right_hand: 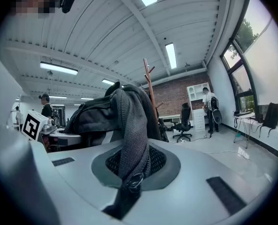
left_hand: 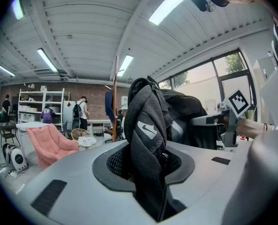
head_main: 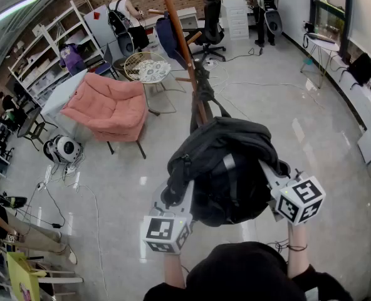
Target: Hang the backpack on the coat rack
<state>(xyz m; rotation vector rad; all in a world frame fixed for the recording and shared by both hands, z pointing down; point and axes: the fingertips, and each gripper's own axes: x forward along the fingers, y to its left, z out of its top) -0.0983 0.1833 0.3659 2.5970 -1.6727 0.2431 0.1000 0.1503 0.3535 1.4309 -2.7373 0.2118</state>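
I hold a black backpack (head_main: 226,168) up between both grippers, just in front of the brown wooden coat rack (head_main: 179,36), whose pole rises behind the bag. My left gripper (head_main: 173,196) is shut on a padded mesh shoulder strap (left_hand: 146,130) with a white logo. Shut as well, my right gripper (head_main: 270,171) pinches a grey mesh strap (right_hand: 132,139) with a metal ring hanging at the jaws. In the left gripper view the coat rack (left_hand: 115,97) stands left of the bag. In the right gripper view the coat rack (right_hand: 150,90) shows above it. The bag's lower part is hidden.
A pink armchair (head_main: 110,108) and a round wicker table (head_main: 146,68) stand left of the rack. A black office chair (head_main: 210,30) is behind it. People stand at the far back by shelves (head_main: 54,42). A white round appliance (head_main: 63,149) and cables lie on the left floor.
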